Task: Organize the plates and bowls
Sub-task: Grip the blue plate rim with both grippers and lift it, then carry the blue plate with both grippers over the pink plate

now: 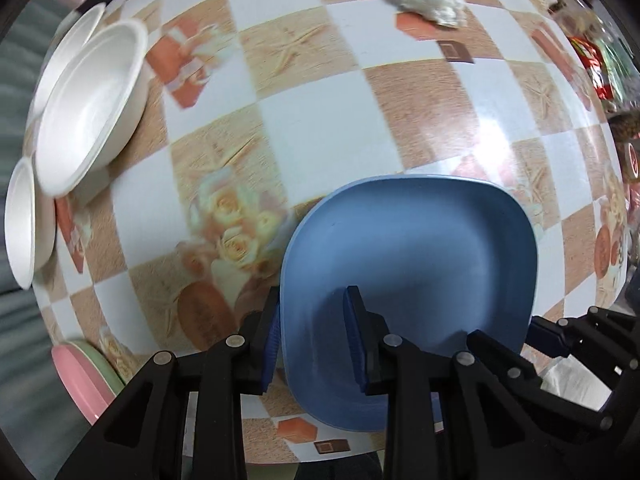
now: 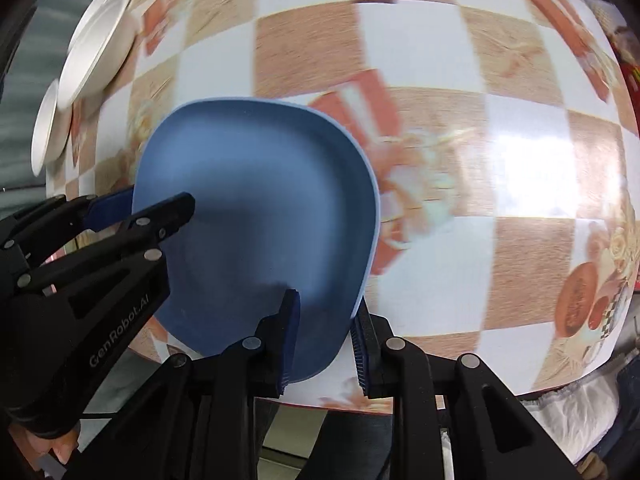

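We grip the blue plate [image 1: 412, 256] by its near rim with both the left tool [image 1: 314, 336] and right tool [image 2: 324, 340], sharing its weight above the tabletop [image 1: 320, 120]; white bowls [image 1: 92, 108] sit far left.

L gripper [image 1: 314, 334] had its fingers straddling a rim w/ a gap btwn pads, one finger inside, one outside; grip not clearly closed. R gripper [image 2: 326, 344] did likewise on the opposite rim, pads apart. Both were angled down, converging toward each other, tips near.
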`<control>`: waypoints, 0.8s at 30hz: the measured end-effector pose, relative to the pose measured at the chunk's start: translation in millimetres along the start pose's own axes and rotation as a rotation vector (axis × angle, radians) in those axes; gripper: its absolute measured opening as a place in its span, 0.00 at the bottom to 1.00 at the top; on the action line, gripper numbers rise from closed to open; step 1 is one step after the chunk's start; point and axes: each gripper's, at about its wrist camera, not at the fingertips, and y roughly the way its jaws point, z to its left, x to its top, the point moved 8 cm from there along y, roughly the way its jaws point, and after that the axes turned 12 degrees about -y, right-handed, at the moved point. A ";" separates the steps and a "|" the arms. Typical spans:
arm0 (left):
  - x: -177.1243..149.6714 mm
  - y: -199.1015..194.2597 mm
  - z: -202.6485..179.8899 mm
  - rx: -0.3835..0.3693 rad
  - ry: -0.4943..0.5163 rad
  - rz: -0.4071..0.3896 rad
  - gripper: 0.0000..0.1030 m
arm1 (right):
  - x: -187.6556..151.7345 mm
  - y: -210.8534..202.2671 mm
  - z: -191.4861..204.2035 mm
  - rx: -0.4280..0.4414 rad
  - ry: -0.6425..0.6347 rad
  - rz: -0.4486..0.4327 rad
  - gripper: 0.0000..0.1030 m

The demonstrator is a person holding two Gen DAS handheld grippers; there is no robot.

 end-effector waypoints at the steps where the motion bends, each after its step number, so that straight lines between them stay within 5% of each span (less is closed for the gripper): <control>1: -0.5 -0.2 0.0 -0.002 -0.002 -0.001 0.31 | 0.0 0.5 3.2 -0.015 -0.013 0.005 0.27; 12: -31.6 -2.9 41.5 -0.021 -0.016 0.003 0.33 | 1.0 1.7 9.7 -0.010 0.007 0.015 0.27; 17: -44.6 -1.0 38.9 -0.076 -0.004 0.030 0.33 | 0.9 3.3 14.2 -0.027 0.028 0.023 0.27; 24: -66.1 -12.6 38.3 -0.050 0.074 0.019 0.33 | 2.4 -6.7 6.4 -0.016 0.032 0.031 0.27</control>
